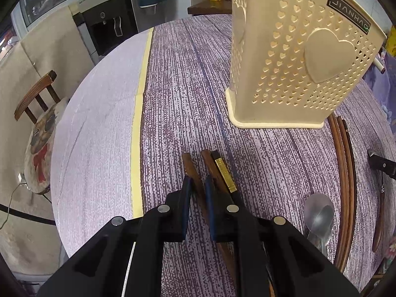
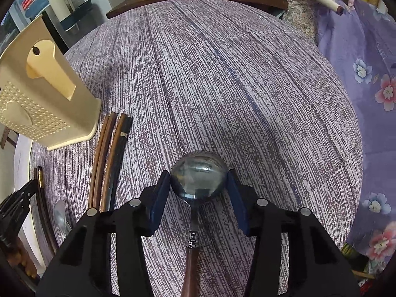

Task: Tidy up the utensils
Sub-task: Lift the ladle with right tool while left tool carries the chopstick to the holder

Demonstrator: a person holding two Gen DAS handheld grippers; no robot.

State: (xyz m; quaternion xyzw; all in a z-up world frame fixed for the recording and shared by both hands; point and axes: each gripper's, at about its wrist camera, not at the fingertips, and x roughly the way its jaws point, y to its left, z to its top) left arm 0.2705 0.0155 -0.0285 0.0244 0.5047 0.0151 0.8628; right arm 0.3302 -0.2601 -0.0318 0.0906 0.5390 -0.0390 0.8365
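Observation:
A cream perforated utensil holder (image 1: 292, 57) stands on the purple tablecloth; it also shows in the right wrist view (image 2: 44, 104). My left gripper (image 1: 198, 185) has its pads on either side of a brown chopstick (image 1: 195, 180); another brown chopstick and a dark gold-banded one (image 1: 224, 172) lie just right of it. My right gripper (image 2: 199, 182) has its pads against both sides of a metal spoon bowl (image 2: 199, 175), whose brown handle runs back under the gripper. More chopsticks (image 2: 109, 160) lie beside the holder.
A small metal spoon (image 1: 319, 216) and long brown chopsticks (image 1: 346, 173) lie right of my left gripper. A wooden chair with a dog cushion (image 1: 39, 133) stands left of the table. A floral purple cloth (image 2: 366, 99) lies at the right.

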